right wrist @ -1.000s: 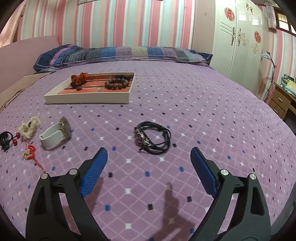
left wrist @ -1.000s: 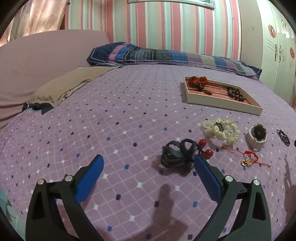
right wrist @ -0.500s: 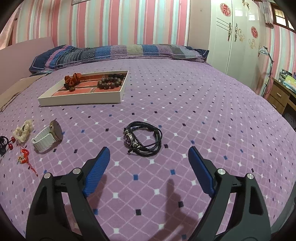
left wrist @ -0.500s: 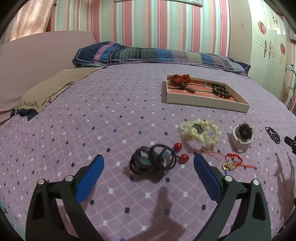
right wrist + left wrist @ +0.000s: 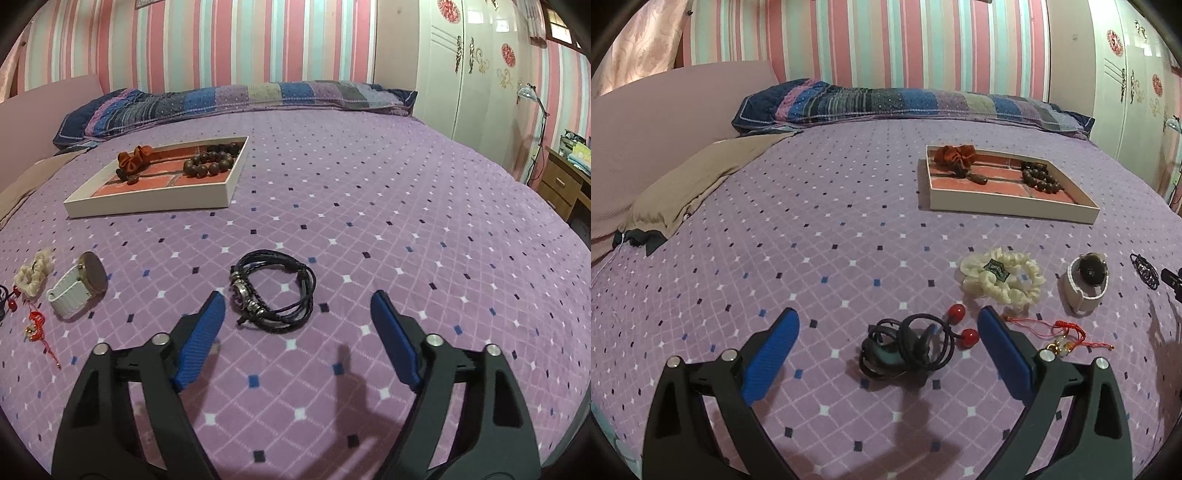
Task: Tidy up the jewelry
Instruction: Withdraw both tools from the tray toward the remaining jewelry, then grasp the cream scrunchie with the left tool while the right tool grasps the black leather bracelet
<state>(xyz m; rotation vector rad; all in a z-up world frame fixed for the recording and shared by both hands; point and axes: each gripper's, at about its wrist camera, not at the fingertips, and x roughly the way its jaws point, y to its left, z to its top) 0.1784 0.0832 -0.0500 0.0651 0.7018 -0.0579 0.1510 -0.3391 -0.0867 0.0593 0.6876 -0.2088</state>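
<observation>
My left gripper point(image 5: 888, 319) is open, with a black hair tie with red beads point(image 5: 908, 347) lying on the bed between its blue fingers. To its right lie a cream scrunchie point(image 5: 1001, 278), a white-strap watch point(image 5: 1084, 282) and a red cord charm point(image 5: 1060, 336). My right gripper point(image 5: 297, 301) is open, with a black braided bracelet point(image 5: 275, 291) on the bed between its fingers, nearer the left finger. A white tray point(image 5: 1012, 205) farther back holds an orange scrunchie point(image 5: 955, 155) and a brown bead bracelet point(image 5: 1039, 177). The tray point(image 5: 147, 205) also shows in the right wrist view.
Everything lies on a purple checked bedspread point(image 5: 831, 229). A striped pillow point(image 5: 905, 101) lies at the head. A tan cloth point(image 5: 698, 184) lies at the left. A white wardrobe point(image 5: 469, 66) and a wooden nightstand point(image 5: 561, 184) stand right of the bed.
Both grippers have come closer to the bed. The hair tie now sits centred between the left fingers. The bracelet now lies between the right fingertips. Both stay open.
</observation>
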